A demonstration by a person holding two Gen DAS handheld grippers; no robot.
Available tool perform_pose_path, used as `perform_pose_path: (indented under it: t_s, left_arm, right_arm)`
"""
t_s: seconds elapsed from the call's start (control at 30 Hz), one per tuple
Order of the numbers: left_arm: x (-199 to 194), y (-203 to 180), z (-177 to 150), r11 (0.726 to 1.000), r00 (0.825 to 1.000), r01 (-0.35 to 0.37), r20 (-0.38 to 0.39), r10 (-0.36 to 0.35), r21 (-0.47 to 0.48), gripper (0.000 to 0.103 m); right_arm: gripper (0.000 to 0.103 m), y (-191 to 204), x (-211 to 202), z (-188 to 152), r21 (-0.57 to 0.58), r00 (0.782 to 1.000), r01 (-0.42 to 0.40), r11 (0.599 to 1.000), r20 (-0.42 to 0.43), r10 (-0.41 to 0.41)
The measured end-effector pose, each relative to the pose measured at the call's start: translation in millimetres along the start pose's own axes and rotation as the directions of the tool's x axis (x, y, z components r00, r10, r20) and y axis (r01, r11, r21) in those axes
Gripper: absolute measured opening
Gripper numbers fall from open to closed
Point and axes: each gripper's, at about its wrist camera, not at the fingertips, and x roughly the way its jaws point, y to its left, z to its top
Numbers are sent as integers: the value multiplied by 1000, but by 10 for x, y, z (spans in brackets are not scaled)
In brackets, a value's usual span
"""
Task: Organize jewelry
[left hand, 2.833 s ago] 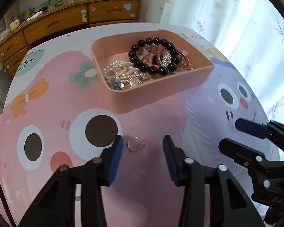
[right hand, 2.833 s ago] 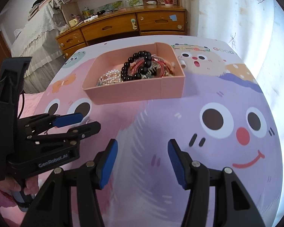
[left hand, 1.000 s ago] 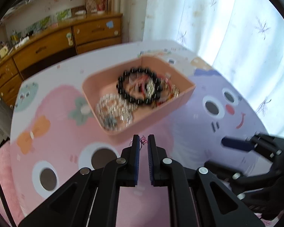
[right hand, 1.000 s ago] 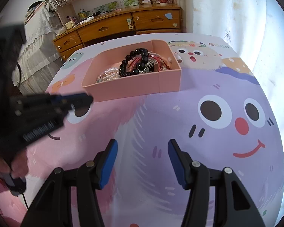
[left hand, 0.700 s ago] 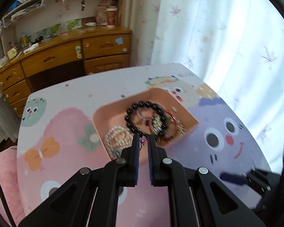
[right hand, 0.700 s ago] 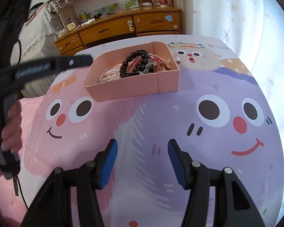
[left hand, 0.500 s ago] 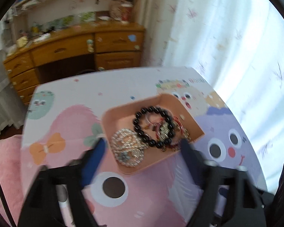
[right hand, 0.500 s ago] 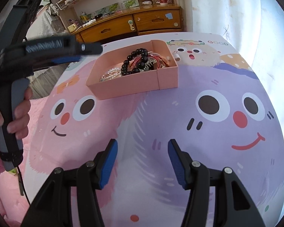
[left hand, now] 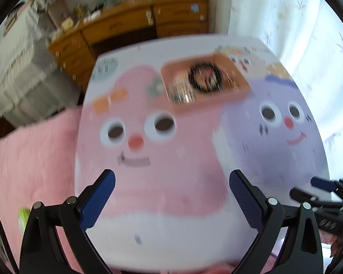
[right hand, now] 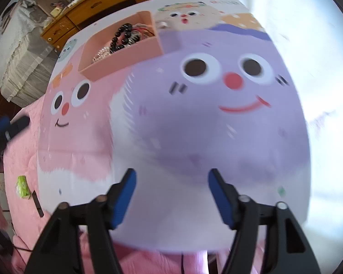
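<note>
- Left gripper: jaws spread wide, nothing between its two blue pads.
- Right gripper: likewise spread, empty.
- One pink tray, far side of the cartoon-printed table mat, well apart from both grippers.
- Inside: one black bead bracelet; pearl strands blurred, uncountable.
- Mat lettering unreadable.

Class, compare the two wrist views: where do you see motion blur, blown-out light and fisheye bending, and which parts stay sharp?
Left wrist view: the pink tray and its jewelry are smeared by motion blur, while the left gripper stays crisp. Right wrist view: the cartoon tablecloth is softly blurred and bulges from fisheye bending, window light at right is blown out white, and the right gripper is sharpest.
</note>
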Motion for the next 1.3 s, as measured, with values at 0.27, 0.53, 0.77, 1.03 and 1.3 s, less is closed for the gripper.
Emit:
perform_pose_path:
  t_s: [0.27, 0.53, 0.77, 1.03, 1.3]
  left_arm:
    - [-338, -346, -262, 1000, 995, -25, -101, 25, 5, 99]
    - [-849, -493, -347, 997, 999, -37, 24, 38, -68, 101]
    - [-1030, -473, -483, 990, 993, -58, 100, 70, -126, 102]
    - [-1038, -448, -471, 989, 992, -41, 112, 58, -145, 102]
    - [-998, -378, -407, 982, 992, -59, 103, 79, -180, 102]
  right_arm:
    - [83, -112, -524, -201, -46, 999, -32, 998, 13, 33]
    - [84, 39, -972, -321, -87, 990, -68, 994, 118, 78]
    - [95, 88, -1224, -452, -111, 967, -12, 994, 253, 40]
    - [103, 246, -1314, -435, -184, 951, 33, 982, 307, 25]
    - [103, 220, -1367, -383, -167, 937, 36, 985, 348, 25]
